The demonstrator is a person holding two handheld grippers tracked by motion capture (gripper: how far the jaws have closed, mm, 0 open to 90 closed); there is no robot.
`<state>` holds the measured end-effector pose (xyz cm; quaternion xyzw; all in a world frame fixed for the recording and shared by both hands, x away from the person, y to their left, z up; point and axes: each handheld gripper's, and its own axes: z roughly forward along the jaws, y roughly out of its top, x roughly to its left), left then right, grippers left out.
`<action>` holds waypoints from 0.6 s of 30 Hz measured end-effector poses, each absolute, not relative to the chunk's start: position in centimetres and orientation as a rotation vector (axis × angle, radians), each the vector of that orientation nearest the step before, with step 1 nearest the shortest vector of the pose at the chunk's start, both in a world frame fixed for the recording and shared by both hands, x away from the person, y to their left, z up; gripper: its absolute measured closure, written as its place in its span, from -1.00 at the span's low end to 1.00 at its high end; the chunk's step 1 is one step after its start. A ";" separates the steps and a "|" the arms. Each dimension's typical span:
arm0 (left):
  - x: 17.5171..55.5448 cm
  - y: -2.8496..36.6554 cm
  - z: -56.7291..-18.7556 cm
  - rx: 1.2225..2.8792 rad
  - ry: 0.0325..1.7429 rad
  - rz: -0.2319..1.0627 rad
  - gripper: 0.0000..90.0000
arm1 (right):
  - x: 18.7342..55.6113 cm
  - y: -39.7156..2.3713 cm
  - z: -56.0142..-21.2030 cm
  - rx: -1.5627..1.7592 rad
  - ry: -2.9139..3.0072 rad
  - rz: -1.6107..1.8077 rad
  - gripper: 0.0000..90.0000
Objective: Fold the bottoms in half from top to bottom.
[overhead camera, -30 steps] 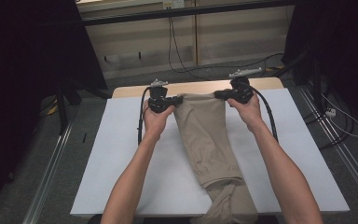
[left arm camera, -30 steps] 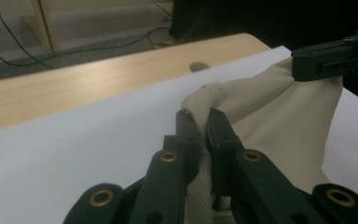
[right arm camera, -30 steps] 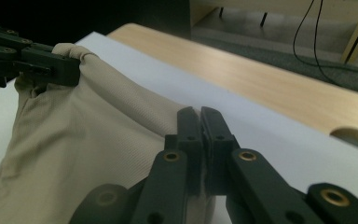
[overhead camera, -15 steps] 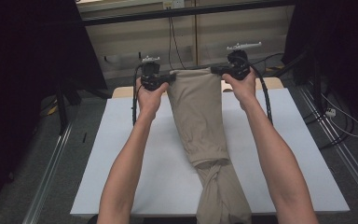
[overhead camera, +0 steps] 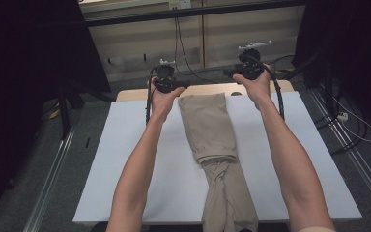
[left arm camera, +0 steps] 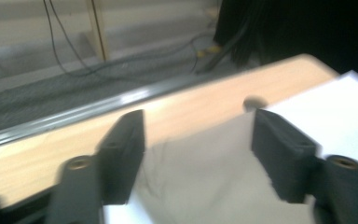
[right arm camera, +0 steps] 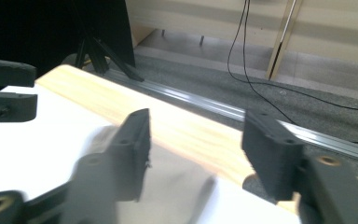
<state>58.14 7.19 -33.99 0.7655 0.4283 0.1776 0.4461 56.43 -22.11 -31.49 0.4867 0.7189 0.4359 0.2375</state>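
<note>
Now, done: we have the trousers (overhead camera: pixel 207 126) laid flat at the far end.
Grippers: left gripper (overhead camera: pixel 168 84) and right gripper (overhead camera: pixel 246 70) have just been opening, nothing between them.
Left: near end bunched, unsmoothed.

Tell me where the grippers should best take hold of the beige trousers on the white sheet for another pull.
Probably the two far corners of the beige trousers: that end lies flat and square, while the near end is twisted and hangs over the table edge. The left gripper and right gripper, both open with jaws just opened and nothing between them, could come down from above, one per corner.
</note>
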 end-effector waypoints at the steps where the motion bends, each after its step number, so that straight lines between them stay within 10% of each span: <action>1: 57.8 7.4 -34.2 1.898 1.049 0.436 -0.27 | 56.1 -22.3 -31.8 1.336 1.982 1.200 -0.04; 18: 44.7 11.0 -39.4 1.962 0.919 0.395 -0.81 | 41.6 -20.6 -36.8 1.085 2.231 1.360 0.18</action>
